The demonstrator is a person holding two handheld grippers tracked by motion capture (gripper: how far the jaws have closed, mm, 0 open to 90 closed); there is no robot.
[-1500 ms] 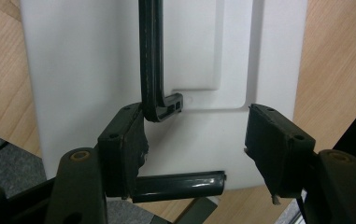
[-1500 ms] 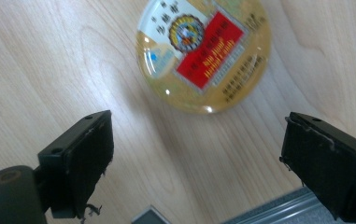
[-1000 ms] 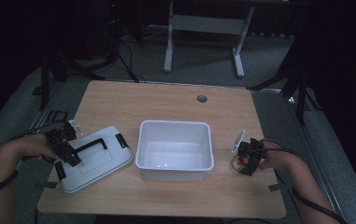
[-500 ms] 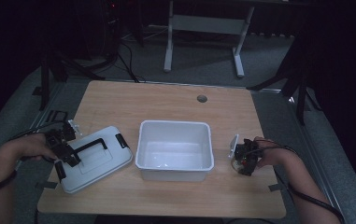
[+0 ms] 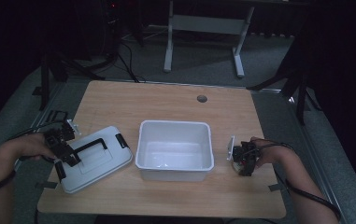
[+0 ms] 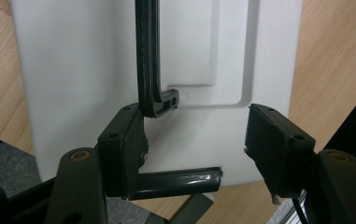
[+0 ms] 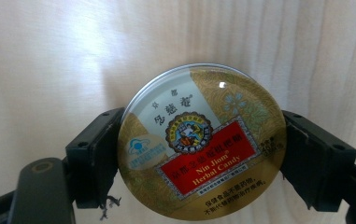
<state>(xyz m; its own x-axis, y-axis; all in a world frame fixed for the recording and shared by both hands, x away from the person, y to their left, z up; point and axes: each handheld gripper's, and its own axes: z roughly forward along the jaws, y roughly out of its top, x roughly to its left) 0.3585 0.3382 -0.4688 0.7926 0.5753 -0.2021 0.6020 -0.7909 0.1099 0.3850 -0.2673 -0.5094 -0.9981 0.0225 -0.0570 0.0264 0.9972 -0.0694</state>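
A white lid (image 5: 98,163) with a black handle (image 5: 89,144) lies flat on the table left of an empty white tub (image 5: 174,124). My left gripper (image 5: 63,151) hovers over the lid's left end. In the left gripper view the gripper (image 6: 196,126) is open above the lid (image 6: 73,70); its left jaw sits by the handle's (image 6: 146,56) bent end, and a black latch (image 6: 175,179) lies below. Right of the tub, my right gripper (image 5: 242,161) is shut on a round gold candy tin (image 7: 201,140), a pad (image 7: 96,154) on each side, above the wood.
The wooden table (image 5: 166,100) has a small round hole (image 5: 202,98) near its far edge. A grey metal frame (image 5: 203,23) stands on the floor beyond it. Cables trail from both hands, and dark stands flank the table.
My right hand has drifted slightly left toward the tub with the tin still gripped. The left gripper and the lid have stayed put.
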